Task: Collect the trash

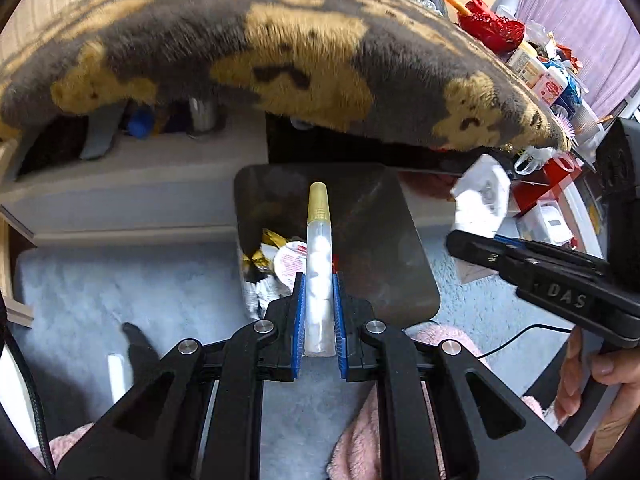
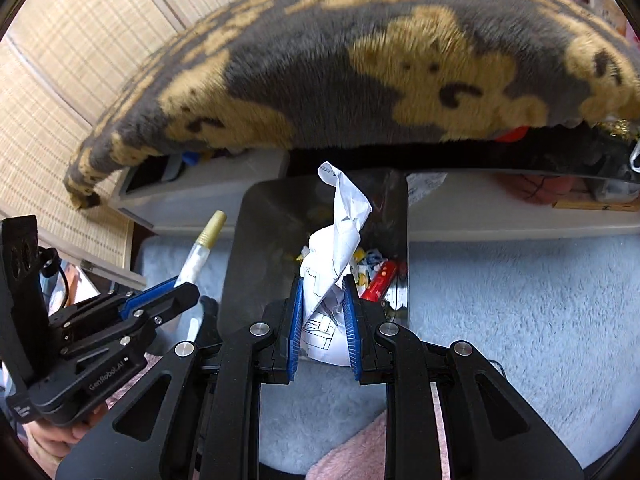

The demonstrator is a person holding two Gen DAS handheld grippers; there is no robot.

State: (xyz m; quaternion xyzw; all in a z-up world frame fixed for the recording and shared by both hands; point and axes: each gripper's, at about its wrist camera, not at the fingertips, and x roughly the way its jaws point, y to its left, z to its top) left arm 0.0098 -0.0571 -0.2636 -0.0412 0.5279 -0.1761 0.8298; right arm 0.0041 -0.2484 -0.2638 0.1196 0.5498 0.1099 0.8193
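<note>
Pale blue carpet [image 2: 520, 300] is seen underfoot. A clear tube [image 1: 319, 272] is clamped in the left gripper [image 1: 319, 312] jaws, crumpled paper [image 2: 336, 248] in the right gripper [image 2: 324, 320] jaws, both above a dark bin [image 1: 380, 240] holding wrappers; a bear-patterned blanket [image 1: 240, 52] hangs beyond.

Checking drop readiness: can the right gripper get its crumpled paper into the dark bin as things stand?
Probably yes. The right gripper holds the crumpled paper right over the bin, whose open mouth has nothing covering it.
</note>
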